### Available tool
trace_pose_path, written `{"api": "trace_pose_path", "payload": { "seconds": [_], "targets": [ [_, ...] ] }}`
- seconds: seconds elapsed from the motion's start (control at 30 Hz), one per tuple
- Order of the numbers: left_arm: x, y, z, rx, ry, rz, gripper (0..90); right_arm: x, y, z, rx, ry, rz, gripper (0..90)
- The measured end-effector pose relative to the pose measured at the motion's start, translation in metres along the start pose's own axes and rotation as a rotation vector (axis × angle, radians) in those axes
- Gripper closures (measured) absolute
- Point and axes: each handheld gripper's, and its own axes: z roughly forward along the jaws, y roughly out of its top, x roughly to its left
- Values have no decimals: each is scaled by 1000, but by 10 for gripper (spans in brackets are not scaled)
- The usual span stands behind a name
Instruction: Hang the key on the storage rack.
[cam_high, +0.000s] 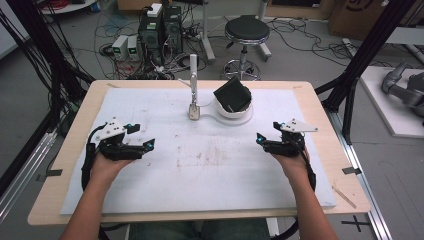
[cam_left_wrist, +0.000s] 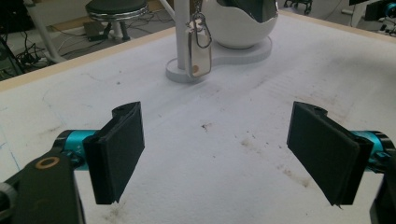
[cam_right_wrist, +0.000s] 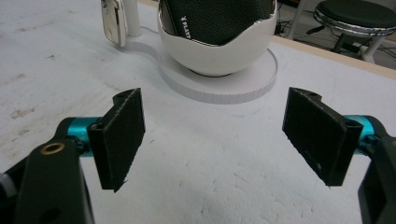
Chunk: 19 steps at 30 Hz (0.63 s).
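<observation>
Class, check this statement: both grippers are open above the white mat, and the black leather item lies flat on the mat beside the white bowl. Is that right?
Not quite. Both the left gripper and the right gripper are open above the white mat, but the black leather item sits inside the white bowl, not flat beside it. The right gripper view shows this most clearly.

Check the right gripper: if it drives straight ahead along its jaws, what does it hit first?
Probably the white bowl holding the black leather item, or its round base plate first if the path stays low. The right gripper is open and empty, with bare mat before it. Depth is uncertain.
</observation>
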Motion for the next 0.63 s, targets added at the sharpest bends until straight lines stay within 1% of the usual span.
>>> {"api": "trace_pose_path", "payload": {
  "seconds": [0.53, 0.63],
  "targets": [
    [-1, 0, 0, 7, -4, 0, 190, -3, -2, 1, 9, -1, 18, 214],
    [-1, 0, 1, 7, -4, -3, 190, -2, -2, 1, 11, -3, 10, 214]
  ]
}}
